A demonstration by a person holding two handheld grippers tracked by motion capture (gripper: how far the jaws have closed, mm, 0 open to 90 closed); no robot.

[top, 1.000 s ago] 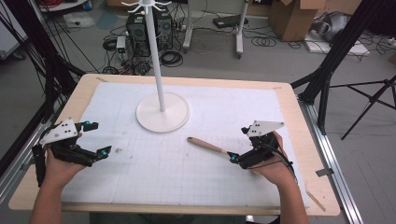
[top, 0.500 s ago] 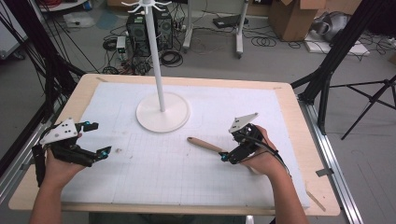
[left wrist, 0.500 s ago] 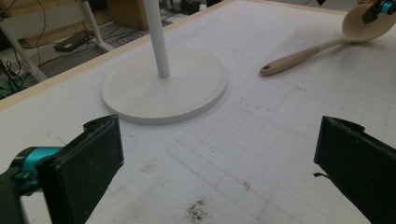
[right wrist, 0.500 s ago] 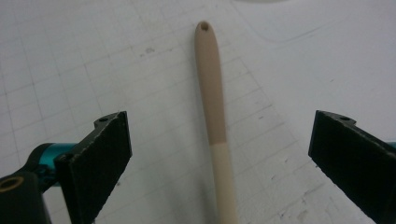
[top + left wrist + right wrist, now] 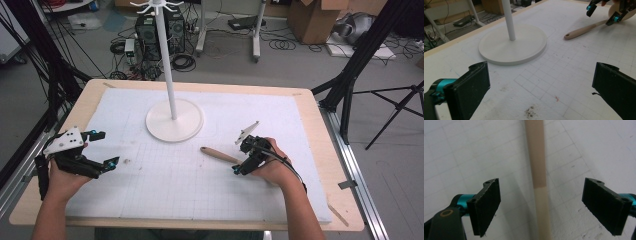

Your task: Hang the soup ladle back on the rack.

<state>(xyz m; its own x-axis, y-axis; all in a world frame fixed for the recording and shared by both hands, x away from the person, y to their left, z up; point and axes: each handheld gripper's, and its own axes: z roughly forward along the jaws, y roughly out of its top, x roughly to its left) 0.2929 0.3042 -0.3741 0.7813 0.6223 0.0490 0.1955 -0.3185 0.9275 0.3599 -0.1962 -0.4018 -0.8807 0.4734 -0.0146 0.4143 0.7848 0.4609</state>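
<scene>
Near the front left corner of the worktop [image 5: 310, 107], the left gripper [image 5: 102, 150] sits in a hand. Its two black jaws are wide apart with nothing between them. They look flat and a bit rough.

The worktop has a pale wooden rim and a white mat [image 5: 165, 190] on top. The mat has thin grey squares drawn on it and a few small dirty spots.

Toward the right side is the right gripper [image 5: 239, 167]. Its jaws have just been closing in, but they are not squeezing yet. The wooden spoon [image 5: 220, 155] lies flat on the mat, and its long, smooth, round handle [image 5: 539, 182] runs right between the two black pads [image 5: 486, 205] without touching them. The handle is darker at one end and lighter at the other.

Farther back, in the middle, stands a white stand [image 5: 174, 120] with a flat round base and a thin straight pole.
</scene>
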